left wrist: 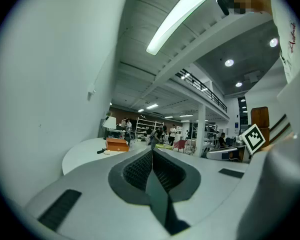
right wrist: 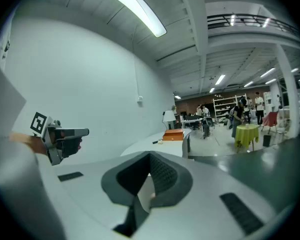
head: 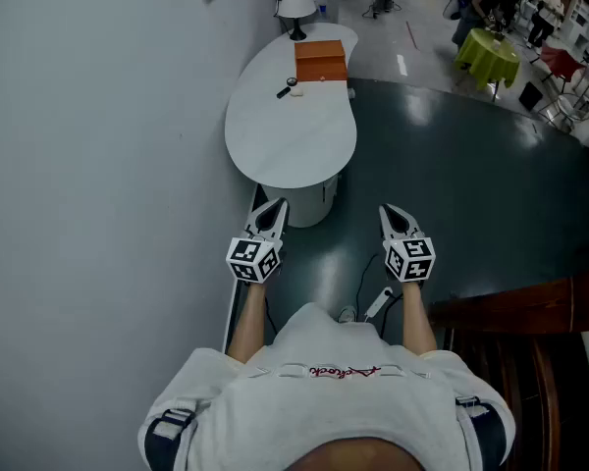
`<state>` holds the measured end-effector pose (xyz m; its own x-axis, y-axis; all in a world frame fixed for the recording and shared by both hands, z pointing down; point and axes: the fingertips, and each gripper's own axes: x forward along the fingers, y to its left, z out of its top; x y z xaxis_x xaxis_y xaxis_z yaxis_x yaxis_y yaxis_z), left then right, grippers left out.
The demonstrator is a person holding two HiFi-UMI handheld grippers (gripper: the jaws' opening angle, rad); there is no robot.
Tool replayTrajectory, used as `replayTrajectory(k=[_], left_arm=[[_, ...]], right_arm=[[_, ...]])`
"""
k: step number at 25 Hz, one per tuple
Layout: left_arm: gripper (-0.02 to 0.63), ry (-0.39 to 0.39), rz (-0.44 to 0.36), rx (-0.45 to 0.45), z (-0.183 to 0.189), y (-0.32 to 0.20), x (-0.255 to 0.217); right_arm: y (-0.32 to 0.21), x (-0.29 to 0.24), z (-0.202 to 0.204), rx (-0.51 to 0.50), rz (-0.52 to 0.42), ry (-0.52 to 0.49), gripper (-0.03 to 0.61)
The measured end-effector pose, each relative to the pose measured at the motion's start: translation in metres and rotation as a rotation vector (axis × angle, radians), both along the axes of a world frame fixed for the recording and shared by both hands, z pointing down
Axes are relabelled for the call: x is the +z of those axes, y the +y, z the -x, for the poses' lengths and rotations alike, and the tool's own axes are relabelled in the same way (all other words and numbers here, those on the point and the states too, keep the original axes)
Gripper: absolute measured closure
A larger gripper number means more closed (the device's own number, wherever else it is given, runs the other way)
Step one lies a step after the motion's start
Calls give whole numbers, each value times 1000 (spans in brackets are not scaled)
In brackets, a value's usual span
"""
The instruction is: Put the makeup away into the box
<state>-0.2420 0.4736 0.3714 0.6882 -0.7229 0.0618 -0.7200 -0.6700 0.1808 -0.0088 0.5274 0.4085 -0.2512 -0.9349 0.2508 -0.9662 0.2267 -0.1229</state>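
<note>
Distance is the hazard: orange rectangular box (head: pixel 320 62) and small dark makeup piece (head: pixel 286 91) sit on the white curved table (head: pixel 285 145) at twelve o'clock, well apart from both grippers; left gripper (head: pixel 277 206) and right gripper (head: pixel 389 211) have their jaws closed on nothing; arriving with them closed would probably knock the makeup off the table.

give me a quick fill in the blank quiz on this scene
The box on the white table is ___ in colour.
Just beyond the box stands a white ___.
The left gripper and the right gripper both hold ___.
Missing words: orange; lamp; nothing.
</note>
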Motion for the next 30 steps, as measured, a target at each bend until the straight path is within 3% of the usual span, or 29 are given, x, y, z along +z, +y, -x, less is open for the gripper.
replayTrajectory(k=[13, 30], left_arm=[[600, -4, -4, -36, -8, -7, 0], [600, -31, -10, -89, -57, -20, 9]], right_arm=[[-8, 4, -11, -23, 2, -21, 558], [-22, 24, -72, -64, 23, -23, 558]])
